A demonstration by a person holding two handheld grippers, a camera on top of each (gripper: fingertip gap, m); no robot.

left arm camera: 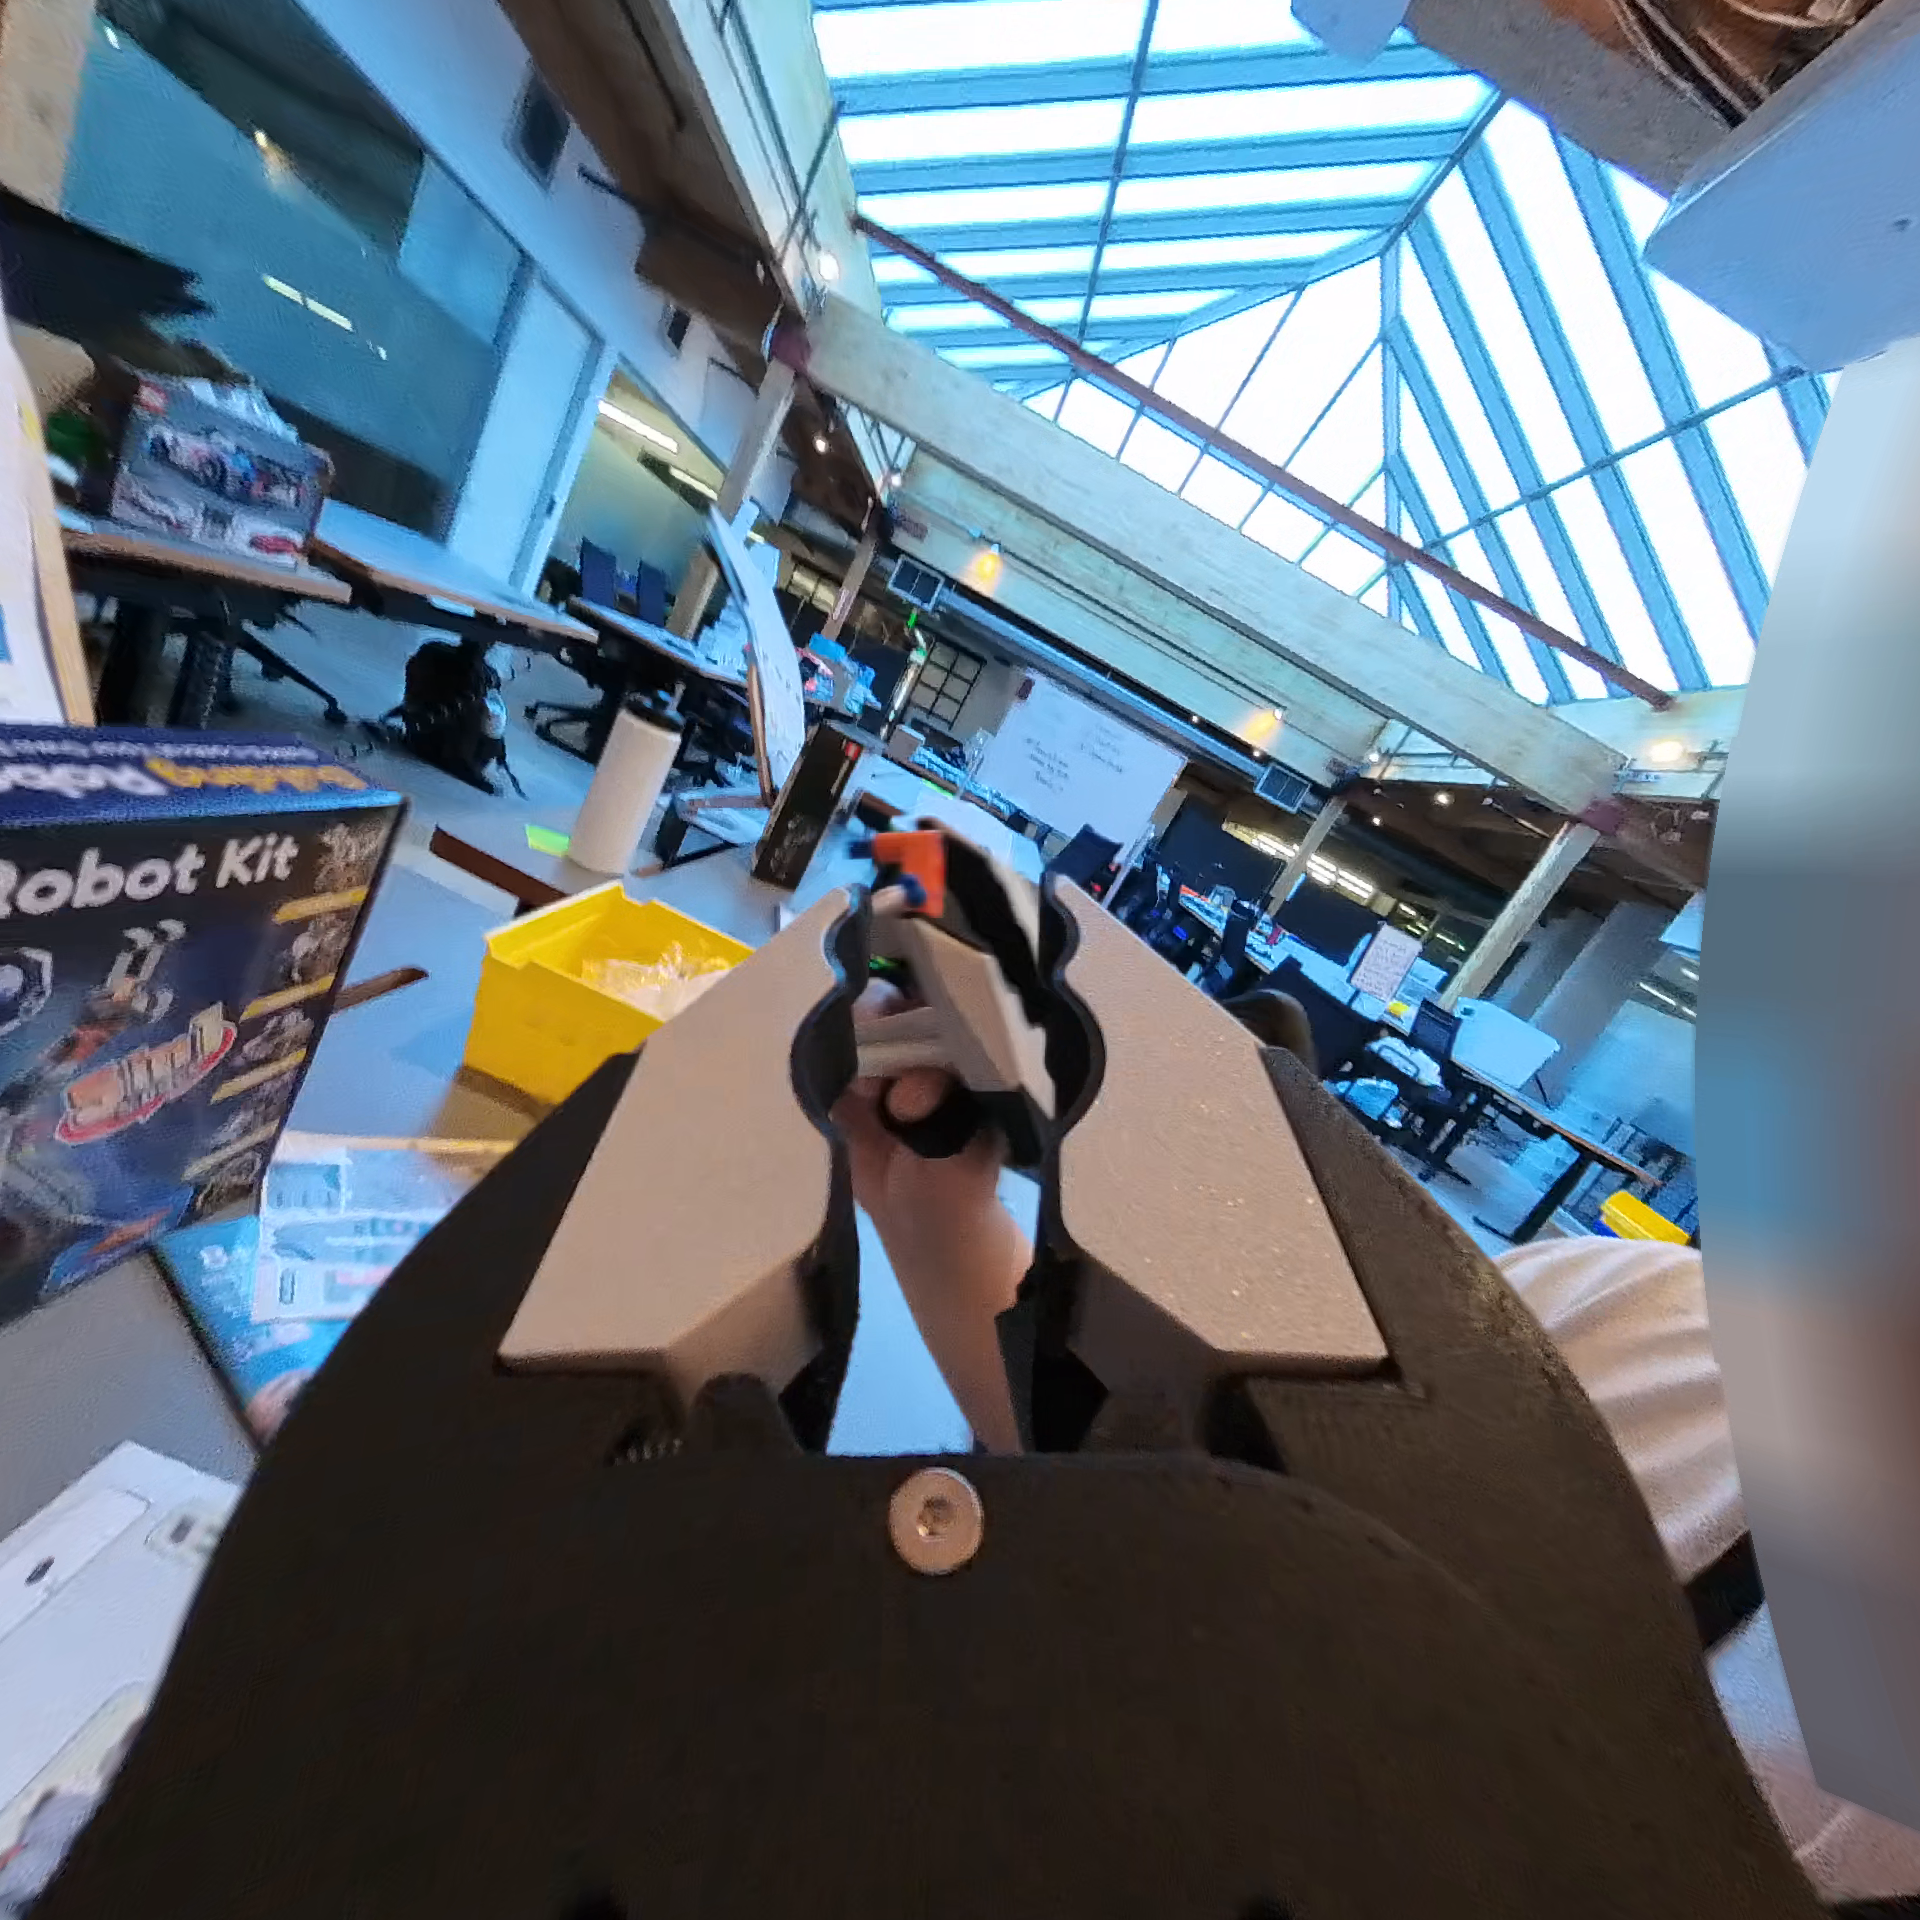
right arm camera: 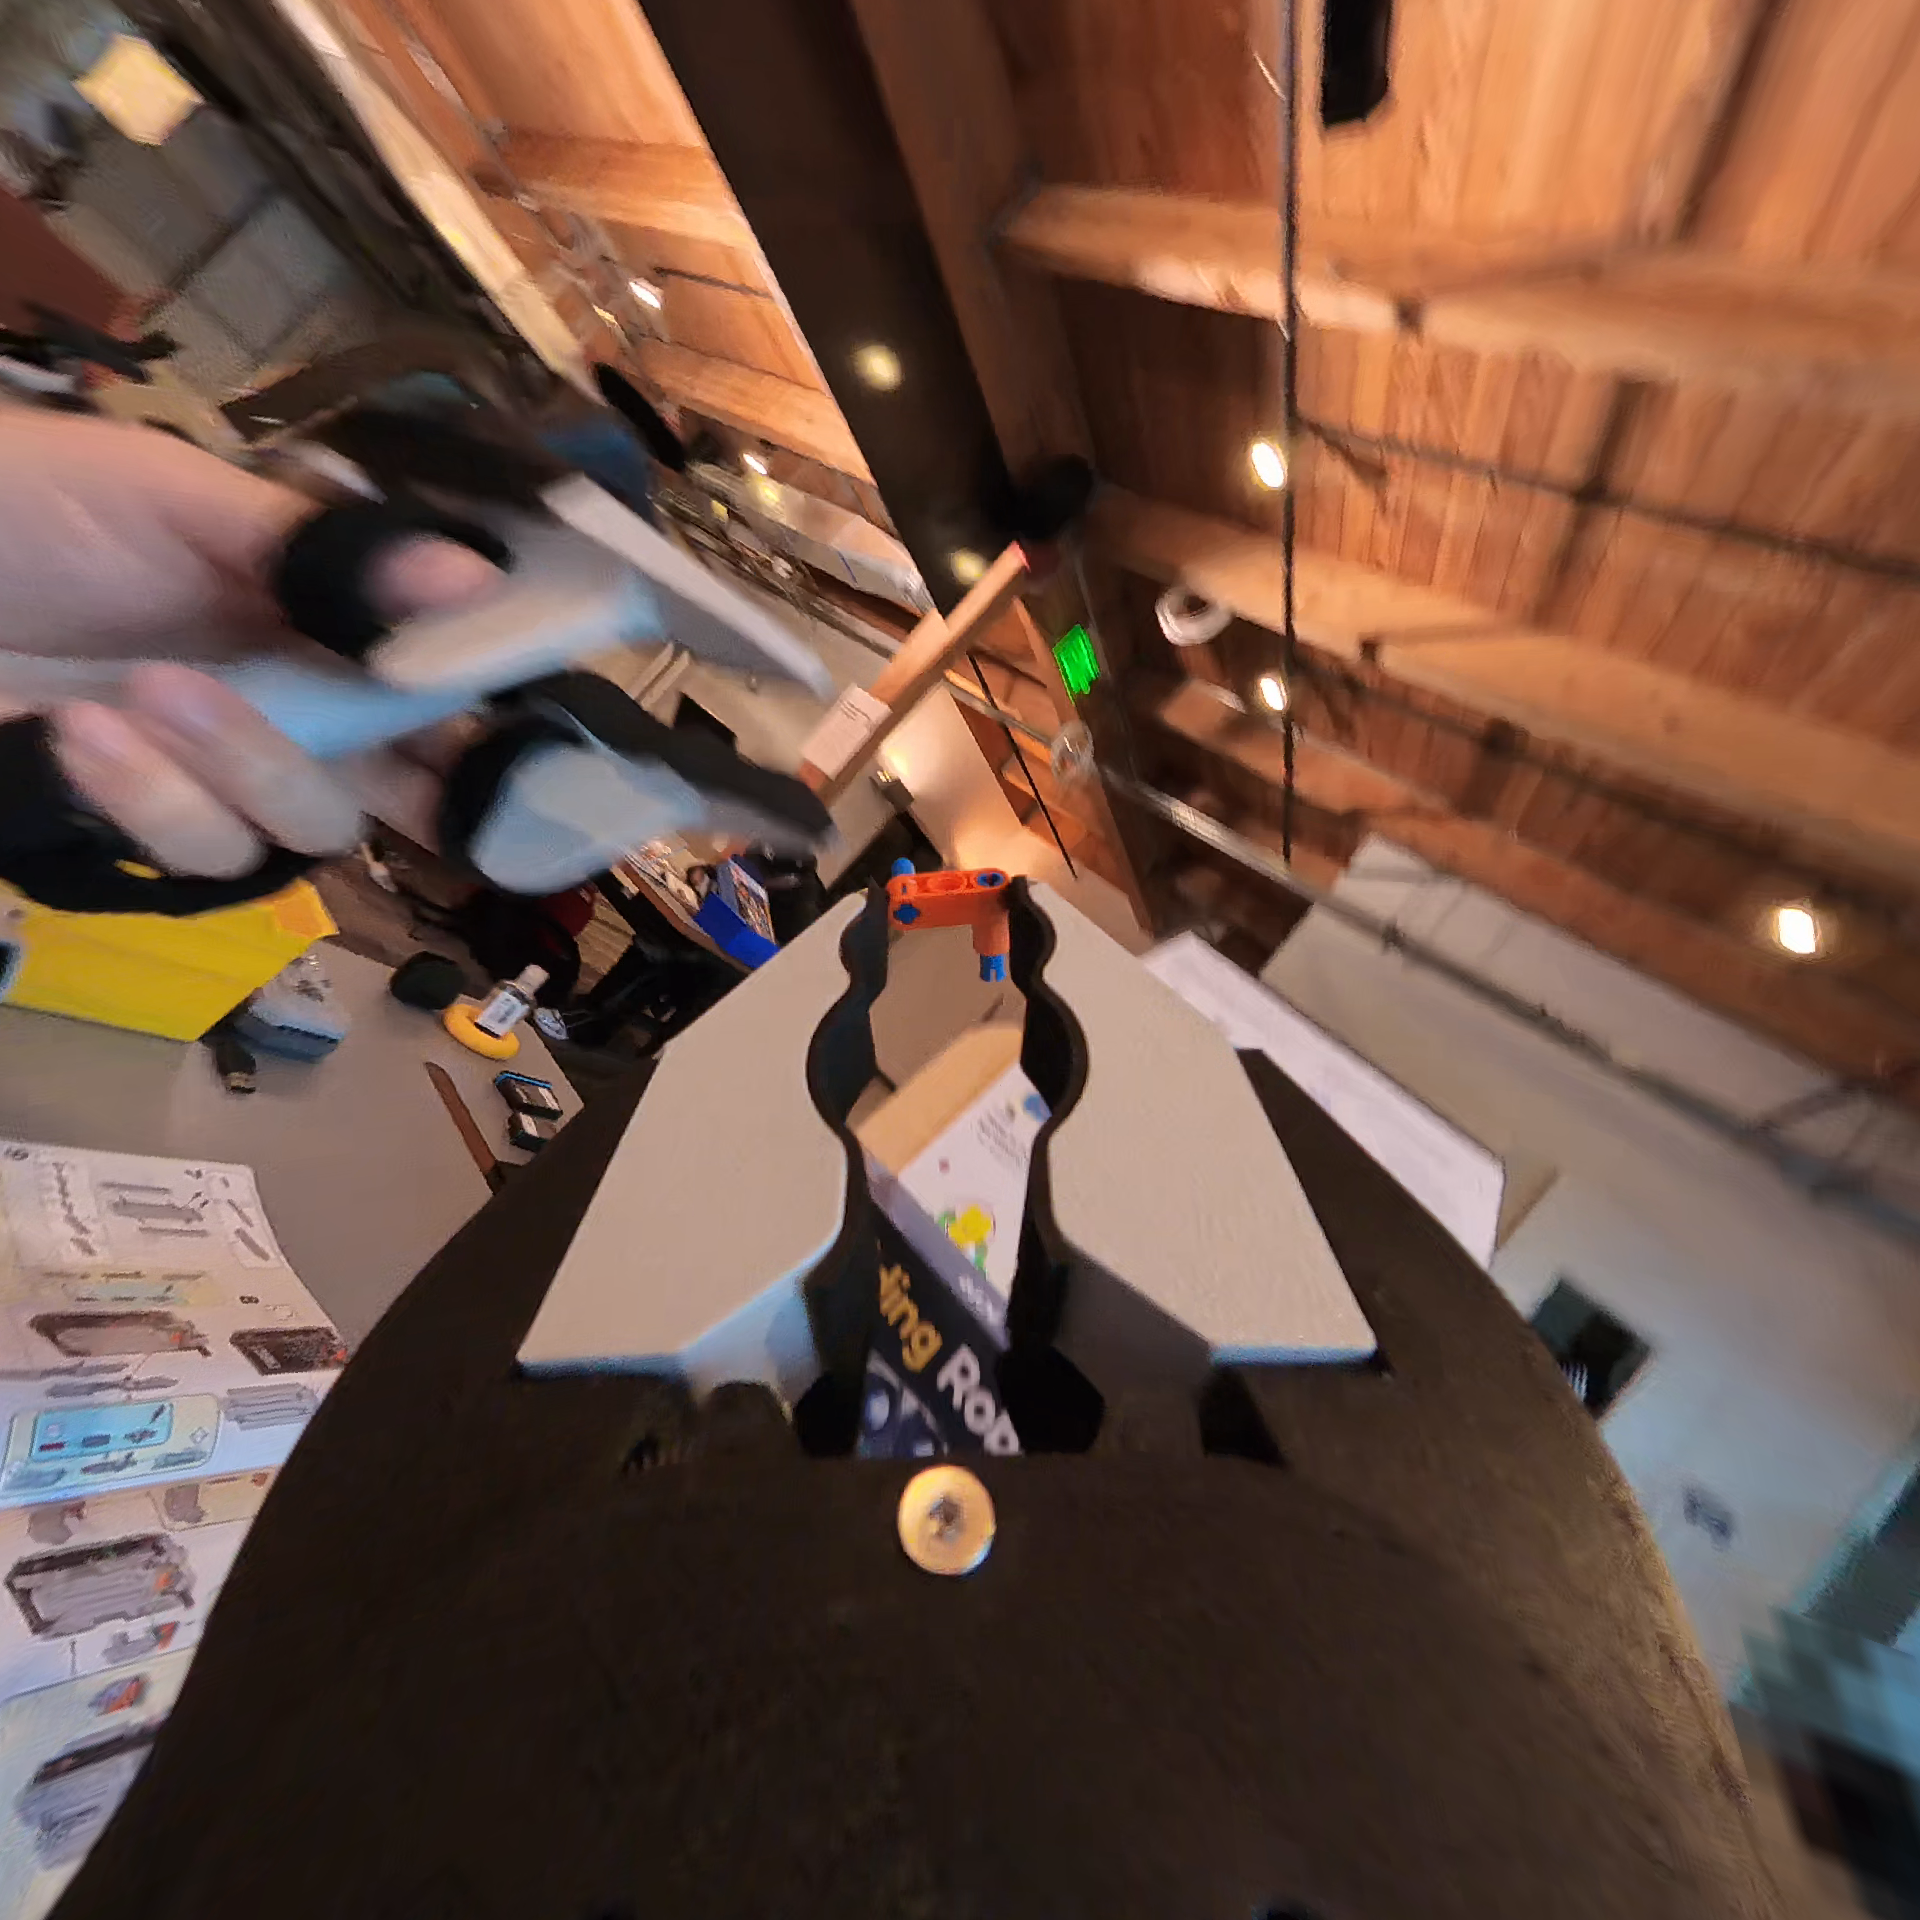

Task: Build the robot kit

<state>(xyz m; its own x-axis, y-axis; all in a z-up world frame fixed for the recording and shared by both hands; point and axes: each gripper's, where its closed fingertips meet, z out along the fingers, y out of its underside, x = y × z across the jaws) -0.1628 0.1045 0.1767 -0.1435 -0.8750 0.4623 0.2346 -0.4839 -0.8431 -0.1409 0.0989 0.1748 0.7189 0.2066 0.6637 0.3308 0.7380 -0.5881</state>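
My right gripper (right arm camera: 948, 906) is shut on a small orange building piece (right arm camera: 940, 894) with blue pins, held across its fingertips and raised in the air. My left gripper (left arm camera: 951, 902) is open and empty, its jaws a little apart. It points at the right gripper (left arm camera: 920, 883), which shows just beyond its tips with the orange piece (left arm camera: 912, 864) and a hand (left arm camera: 935, 1184) behind. In the right wrist view the left gripper (right arm camera: 826, 753) is blurred at the upper left, held by a hand (right arm camera: 125, 540). Its tips are close to the orange piece but apart from it.
A yellow bin (left arm camera: 561, 1023) with clear bags stands on the grey table, beside a dark robot-kit box (left arm camera: 177, 987) and a paper towel roll (left arm camera: 623, 790). Printed instruction sheets (right arm camera: 125, 1351) lie at the left. A white and tan box (right arm camera: 966, 1164) stands under the right gripper.
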